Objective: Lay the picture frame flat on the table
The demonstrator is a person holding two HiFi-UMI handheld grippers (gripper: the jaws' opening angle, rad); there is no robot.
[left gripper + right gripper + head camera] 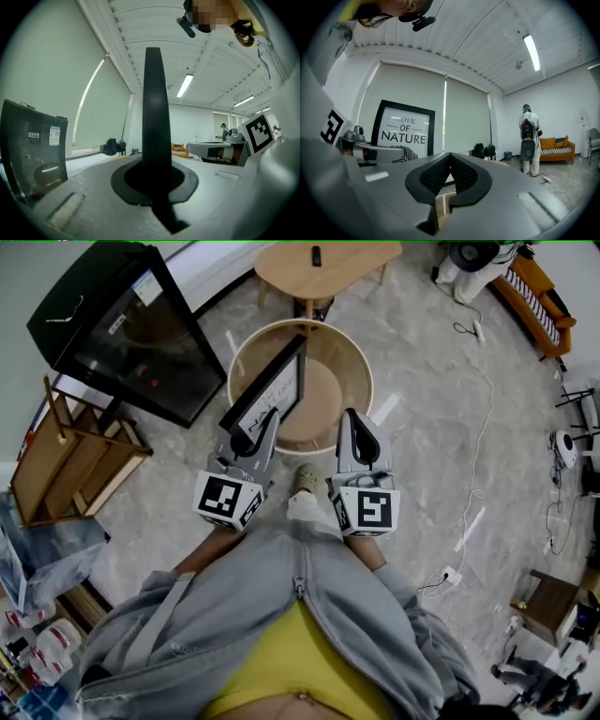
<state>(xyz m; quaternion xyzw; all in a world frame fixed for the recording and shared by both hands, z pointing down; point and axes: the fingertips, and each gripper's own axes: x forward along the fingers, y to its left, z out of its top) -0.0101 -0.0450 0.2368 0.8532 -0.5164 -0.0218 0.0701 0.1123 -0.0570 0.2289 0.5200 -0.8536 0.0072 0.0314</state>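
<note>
Picture frame (277,381) is upright on the round tabletop (349,381), leaning back a little, with the print facing the right gripper (352,420). Left gripper (266,421) is at the frame's near side edge and looks straight along it. From that camera the frame reads as one dark vertical bar dead ahead. Left fingers (125,180) are pressed together with nothing visibly pinched; can't tell if the tips touch the edge. Right fingers (435,171) are also closed tip to tip and empty, near the frame's front but clear of it.

Step in hand, as I read it: the reach, no grasp yet. To do it well:
- Open the left fingers before they meet the edge, and take the side rail high up, not the printed face.
- Bring the right to the opposite rail or the top.
- Tip the frame backward, the way it already leans, and lower it slowly (any prop behind is hidden from here, so expect it to fold or catch).
- Keep the bottom edge from skating toward the tabletop's rim.
- Land it fully flat inside the rim, then let go.

Count: one frame, one tabletop under it, two grippers. Also one second table (323,268) further off, one black cabinet (122,324), one wooden rack (80,456), and one person (528,138) standing across the room.
</note>
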